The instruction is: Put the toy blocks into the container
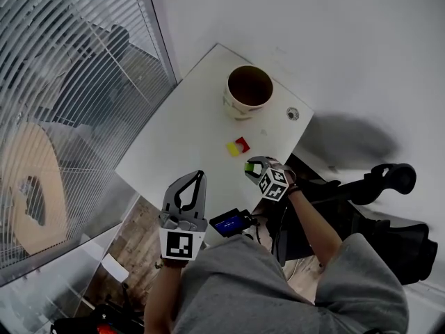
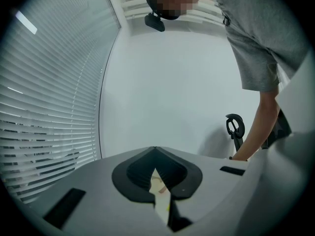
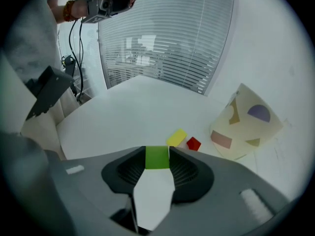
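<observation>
A green block fills the gap between my right gripper's jaws, whose pads press on both its sides. In the head view that gripper holds the green block just above the white table's near right edge. A yellow block and a red block lie together on the table, just beyond it. The cream container, printed with coloured shapes, stands upright farther back. My left gripper hovers at the table's near edge, tips together, with nothing in it.
A window with blinds runs along the table's left side. A small round cable hole sits right of the container. A black office chair stands right of the table. A device with a blue screen hangs at my waist.
</observation>
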Motion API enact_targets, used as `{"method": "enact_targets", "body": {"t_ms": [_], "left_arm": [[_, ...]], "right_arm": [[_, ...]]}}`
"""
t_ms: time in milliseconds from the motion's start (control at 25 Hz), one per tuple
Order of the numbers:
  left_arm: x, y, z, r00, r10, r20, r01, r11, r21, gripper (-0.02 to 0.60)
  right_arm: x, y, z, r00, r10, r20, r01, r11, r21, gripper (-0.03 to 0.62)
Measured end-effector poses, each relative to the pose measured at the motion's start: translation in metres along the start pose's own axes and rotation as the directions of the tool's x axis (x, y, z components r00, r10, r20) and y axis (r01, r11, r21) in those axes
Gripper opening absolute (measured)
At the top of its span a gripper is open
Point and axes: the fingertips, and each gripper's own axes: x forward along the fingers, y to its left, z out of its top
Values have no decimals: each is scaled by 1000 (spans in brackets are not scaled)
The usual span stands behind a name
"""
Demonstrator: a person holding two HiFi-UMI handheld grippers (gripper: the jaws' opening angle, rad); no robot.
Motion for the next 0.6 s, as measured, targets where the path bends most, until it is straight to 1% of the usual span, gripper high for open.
{"method": "enact_targets", "body": {"t_ms": [120,200,240,320,360,440,480,560,600], "left_arm": [[1,-1,4,1000,-8,19,8,1000,10,8],[1,0,8,999,-22,37,20,999,49,8],[1,0,9,999,-23,39,21,999,47,8],[1,-1,7,1000,-16,22,16,1000,-3,8],[1,-2,9,999,-19,27,19,1000,3,8],[4,-2,16,998,-34,52,31,998,51,8],[5,-1,15,999,-29,45,28,999,33,8],[6,0,11,1000,-16,20,16,1000,-27,8],[8,0,11,1000,-15,20,16,999,-35,8]], "right_arm": [[-18,-3,24,997,-34,68,32,999,20,156],[-29,-3,40,992,-58,109,54,998,34,156],[-34,-3,47,989,-68,128,63,997,41,156],[-45,-3,60,983,-85,163,78,996,52,156],[-51,-3,65,979,-94,179,86,995,56,156],[-62,-4,76,970,-116,213,104,992,69,156],[-68,-5,82,964,-128,232,112,990,82,156],[-83,-8,97,949,-157,275,128,984,122,156],[-92,-10,104,940,-174,295,136,980,145,156]]}}
